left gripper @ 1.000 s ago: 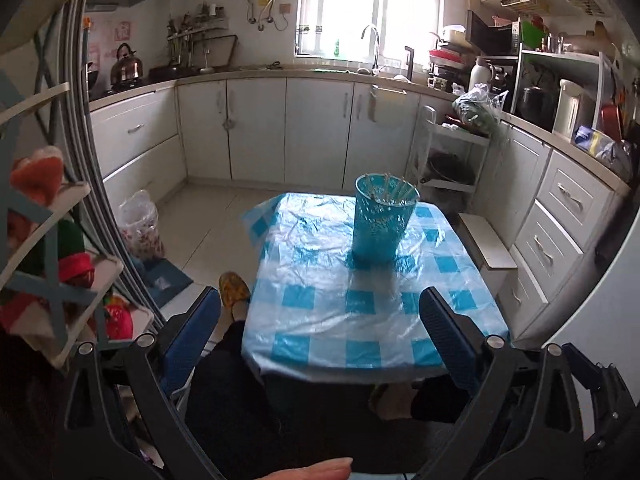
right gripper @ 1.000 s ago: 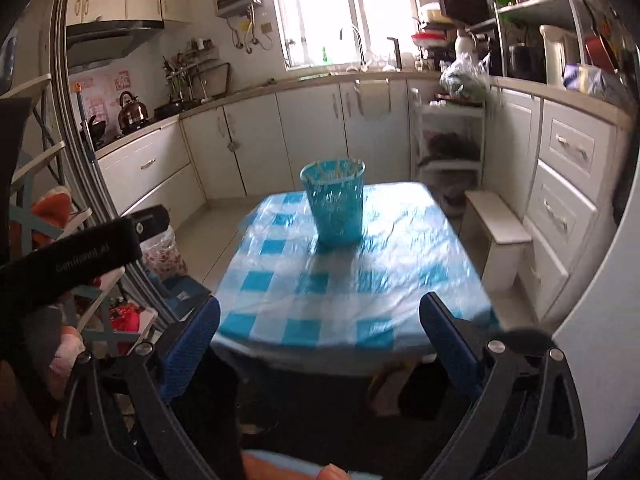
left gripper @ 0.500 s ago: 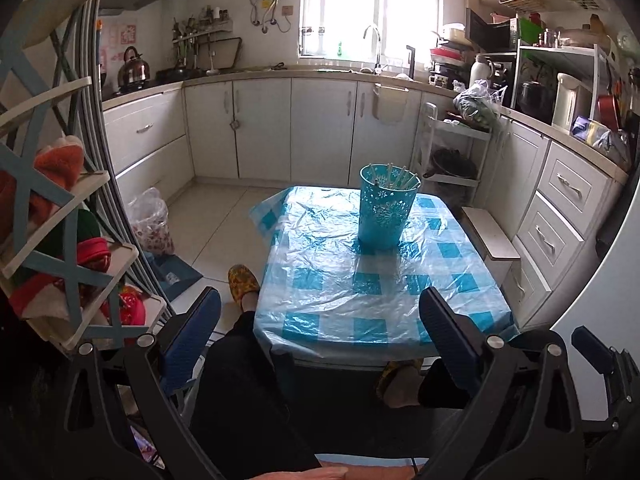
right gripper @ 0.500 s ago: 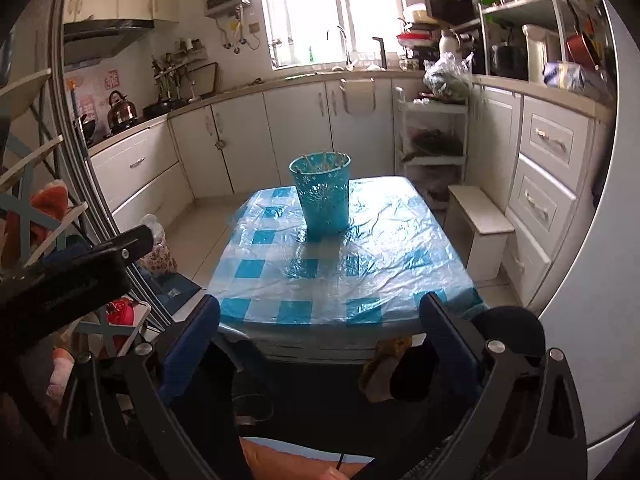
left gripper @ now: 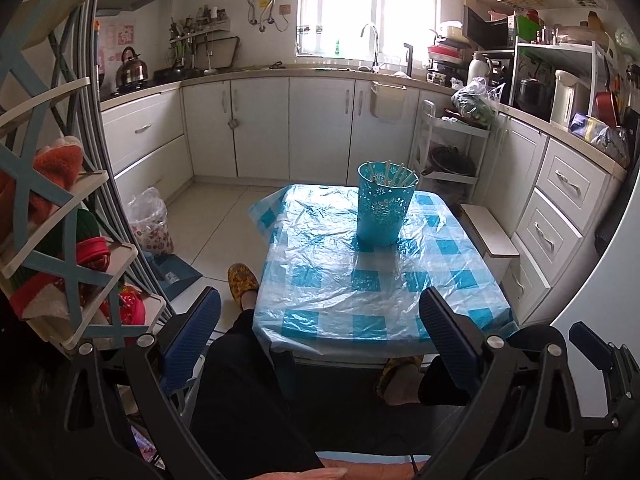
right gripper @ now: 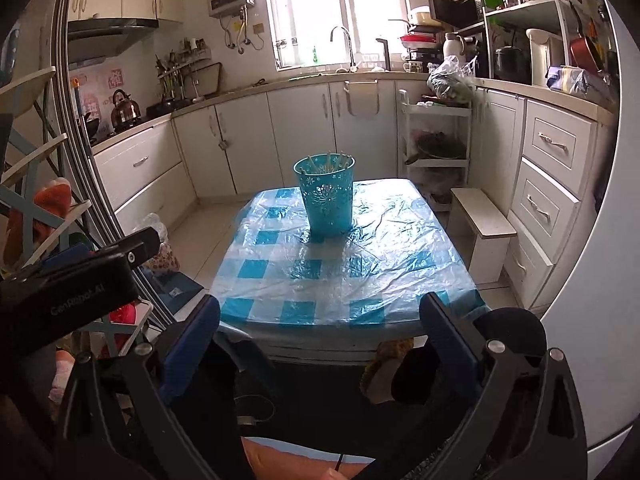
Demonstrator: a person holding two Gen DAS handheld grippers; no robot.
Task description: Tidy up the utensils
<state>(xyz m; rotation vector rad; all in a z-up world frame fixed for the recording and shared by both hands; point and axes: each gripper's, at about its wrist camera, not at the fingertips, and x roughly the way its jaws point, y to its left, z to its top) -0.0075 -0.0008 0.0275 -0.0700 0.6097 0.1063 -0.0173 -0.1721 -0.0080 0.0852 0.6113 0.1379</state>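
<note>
In the left wrist view, the left gripper [left gripper: 320, 312] fills the bottom of the frame, held level and well back from the table [left gripper: 380, 288], its blue-padded fingers [left gripper: 192, 332] spread wide with nothing between them. A person's dark trouser leg [left gripper: 248, 392] and a yellow slipper [left gripper: 242, 280] show between the fingers, low and left of centre. Just above centre frame, the teal holder [left gripper: 384, 210] stands upright on the far half of the blue-checked, plastic-covered table. It is a perforated cup with a flower pattern, and pale utensils [left gripper: 394, 174] lean inside it, their tips at the rim. At the left edge stands a shelf rack [left gripper: 60, 216] with red and orange items.

In the right wrist view, the right gripper [right gripper: 320, 318] sits low in the frame, also wide apart and empty, short of the near table edge. The holder [right gripper: 326, 200] is at centre frame, upright, with thin pale sticks [right gripper: 328, 164] showing inside. The left tool's black body [right gripper: 72, 288] crosses the left side of the frame.
</note>
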